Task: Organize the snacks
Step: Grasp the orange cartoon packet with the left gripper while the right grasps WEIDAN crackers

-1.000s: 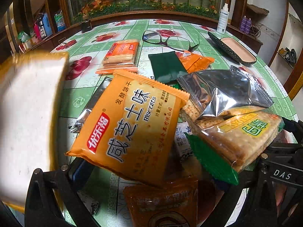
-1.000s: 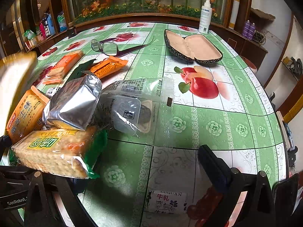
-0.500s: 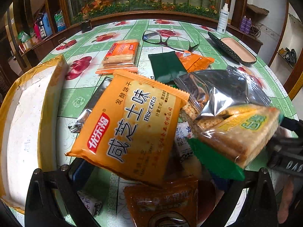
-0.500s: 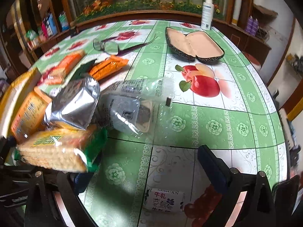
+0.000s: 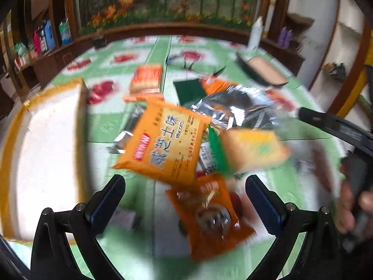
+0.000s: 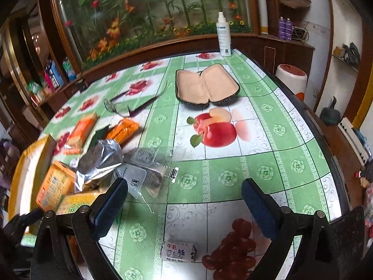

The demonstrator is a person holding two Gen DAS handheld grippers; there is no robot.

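- Left wrist view is blurry: left gripper (image 5: 185,192) hangs over the snack pile, jaws wide apart, nothing held. White tray (image 5: 44,161) sits at the table's left edge.
- Orange biscuit pack (image 5: 166,142) lies mid-pile, a green-edged cracker pack (image 5: 251,150) to its right.
- Right gripper (image 6: 184,198) also gapes empty above the tablecloth (image 6: 268,163), a small wrapped candy (image 6: 178,252) at the near edge.

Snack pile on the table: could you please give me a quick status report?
Both grippers, left and right, open, empty. Snack pile on table; yellow tray beside it. Left view blurred.
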